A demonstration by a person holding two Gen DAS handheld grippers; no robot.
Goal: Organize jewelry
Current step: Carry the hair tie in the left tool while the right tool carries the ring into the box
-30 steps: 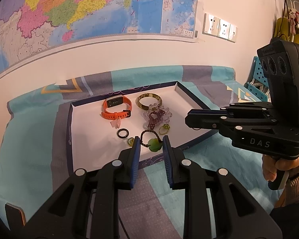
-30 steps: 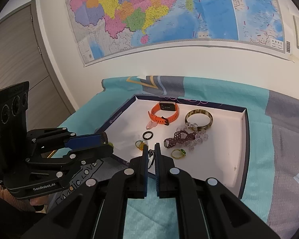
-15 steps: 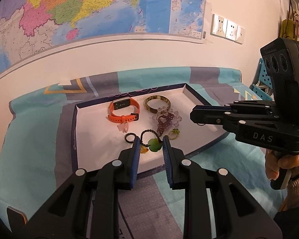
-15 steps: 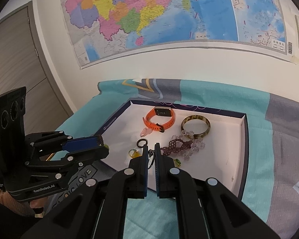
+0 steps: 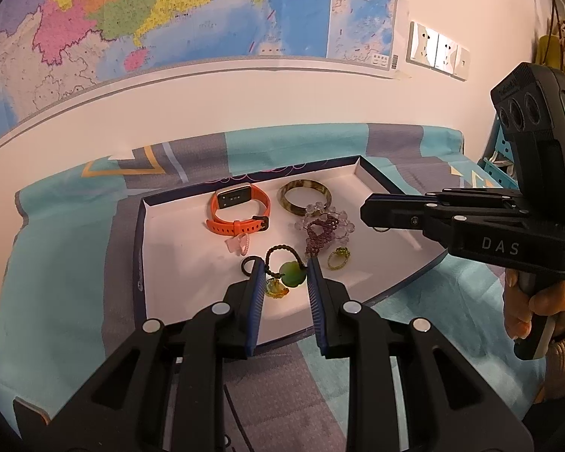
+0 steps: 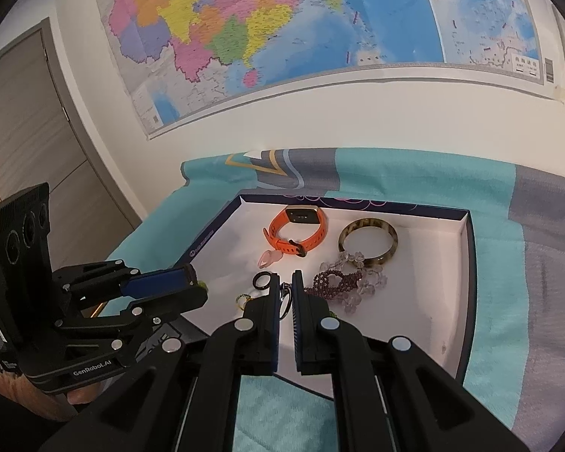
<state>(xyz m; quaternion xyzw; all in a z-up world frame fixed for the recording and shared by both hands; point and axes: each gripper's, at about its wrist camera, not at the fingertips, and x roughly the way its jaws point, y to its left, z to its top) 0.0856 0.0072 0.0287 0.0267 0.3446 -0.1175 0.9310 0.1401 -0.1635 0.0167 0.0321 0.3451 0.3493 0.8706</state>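
Observation:
A white tray with a dark rim (image 5: 143, 248) (image 6: 467, 263) lies on the cloth and holds jewelry. In it are an orange watch (image 5: 241, 226) (image 6: 312, 237), a mottled bangle (image 5: 305, 196) (image 6: 390, 248), a purple and clear bead bracelet (image 5: 322, 229) (image 6: 342, 282), a black ring (image 5: 249, 263) (image 6: 263, 280), a pink charm (image 5: 239, 245) and small yellow-green rings (image 5: 339, 258). My left gripper (image 5: 284, 273) (image 6: 194, 282) is shut on a green bead (image 5: 292, 280) with a black cord loop, over the tray's near left part. My right gripper (image 6: 285, 282) (image 5: 367, 213) is shut on a small thin hoop (image 6: 285, 301) above the tray.
A teal and grey patterned cloth (image 5: 56, 263) covers the surface, which meets a white wall with a map (image 5: 169, 19). A hand (image 5: 538, 301) grips the right tool's handle. Grey cabinet doors (image 6: 26, 132) stand to the left.
The right gripper has drifted slightly to the right over the tray, still shut on the hoop. The left gripper keeps the green bead and has barely moved.

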